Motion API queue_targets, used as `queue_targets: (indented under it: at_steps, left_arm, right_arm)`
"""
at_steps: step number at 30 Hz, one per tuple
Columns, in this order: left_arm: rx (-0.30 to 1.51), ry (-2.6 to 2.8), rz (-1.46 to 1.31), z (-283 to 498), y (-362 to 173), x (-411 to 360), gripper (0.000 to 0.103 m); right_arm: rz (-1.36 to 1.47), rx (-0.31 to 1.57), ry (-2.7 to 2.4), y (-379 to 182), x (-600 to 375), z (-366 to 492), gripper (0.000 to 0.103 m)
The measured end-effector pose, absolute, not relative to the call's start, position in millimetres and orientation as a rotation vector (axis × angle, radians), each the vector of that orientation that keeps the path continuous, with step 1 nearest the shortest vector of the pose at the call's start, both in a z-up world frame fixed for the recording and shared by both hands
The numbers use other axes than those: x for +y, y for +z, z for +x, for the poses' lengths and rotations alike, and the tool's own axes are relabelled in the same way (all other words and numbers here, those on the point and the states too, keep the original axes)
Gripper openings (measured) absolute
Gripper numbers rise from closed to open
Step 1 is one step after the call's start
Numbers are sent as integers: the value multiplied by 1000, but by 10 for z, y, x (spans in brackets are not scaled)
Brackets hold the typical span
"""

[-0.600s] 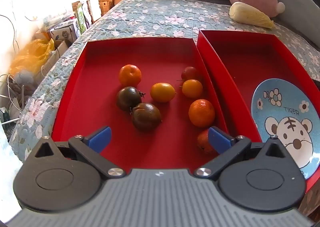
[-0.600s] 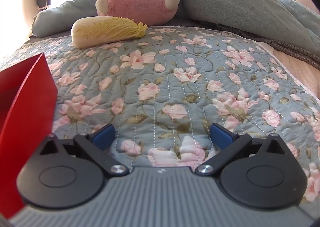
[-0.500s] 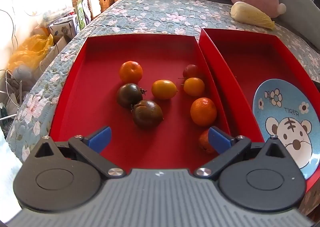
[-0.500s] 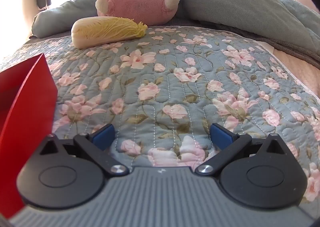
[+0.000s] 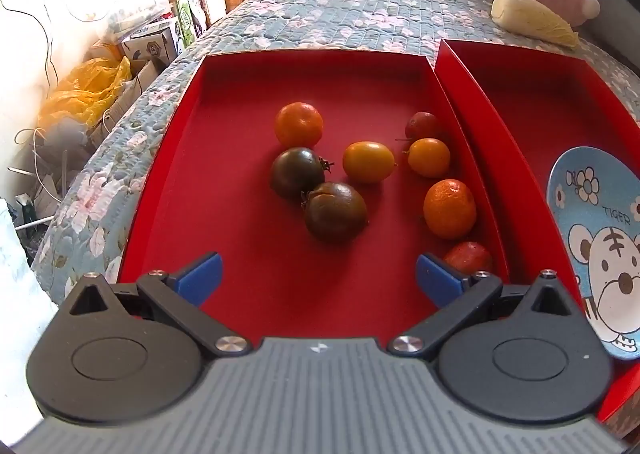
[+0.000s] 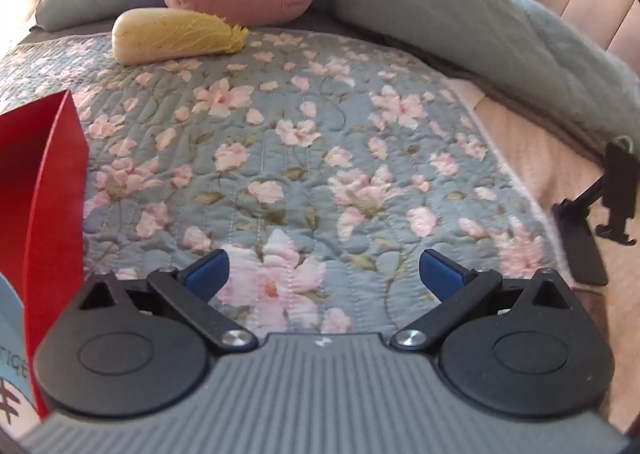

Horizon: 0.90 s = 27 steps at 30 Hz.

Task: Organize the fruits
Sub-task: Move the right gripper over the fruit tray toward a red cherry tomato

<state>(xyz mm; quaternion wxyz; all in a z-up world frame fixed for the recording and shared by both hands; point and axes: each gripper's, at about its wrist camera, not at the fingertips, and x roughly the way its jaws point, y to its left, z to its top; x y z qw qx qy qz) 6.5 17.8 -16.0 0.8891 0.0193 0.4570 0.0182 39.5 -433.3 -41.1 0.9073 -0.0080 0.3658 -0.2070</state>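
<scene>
One word reads clearly: "TIGER", printed in dark letters on the blue cartoon plate [image 5: 592, 230], just above the tiger's head. The right wrist view catches a sliver of that plate at its left edge, with only "TIGE" showing. The cardboard boxes [image 5: 160, 41] beside the bed carry printing, but it's too small to read.

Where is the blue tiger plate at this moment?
In the left wrist view the blue tiger plate lies at the right edge, inside the right red tray, beside the left red tray holding the fruits.
</scene>
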Motion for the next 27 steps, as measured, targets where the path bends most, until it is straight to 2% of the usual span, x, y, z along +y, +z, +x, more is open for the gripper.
queue_targets:
  at_steps: [6, 11, 15, 18, 19, 24, 27]
  left_arm:
    - [937, 20, 35, 43, -126, 165, 103]
    - [865, 46, -1, -30, -63, 241, 103]
    - [787, 101, 2, -117, 25, 298, 103]
    - [886, 111, -38, -47, 4, 444, 103]
    - [905, 123, -45, -29, -2, 484, 103]
    - [863, 138, -43, -69, 24, 606, 103]
    - [873, 116, -49, -54, 1, 612, 101]
  right_arm:
    - [-55, 646, -299, 37, -3995, 78, 103]
    - [-116, 589, 1, 309, -3193, -145, 103]
    - [-185, 609, 296, 322, -2377, -337, 102]
    - [-287, 626, 466, 226, -1789, -466, 91]
    - [-319, 630, 501, 168, -1609, -518, 77]
    - [-327, 709, 607, -11, -1294, -418, 42]
    - [-366, 725, 595, -74, -1210, -315, 40]
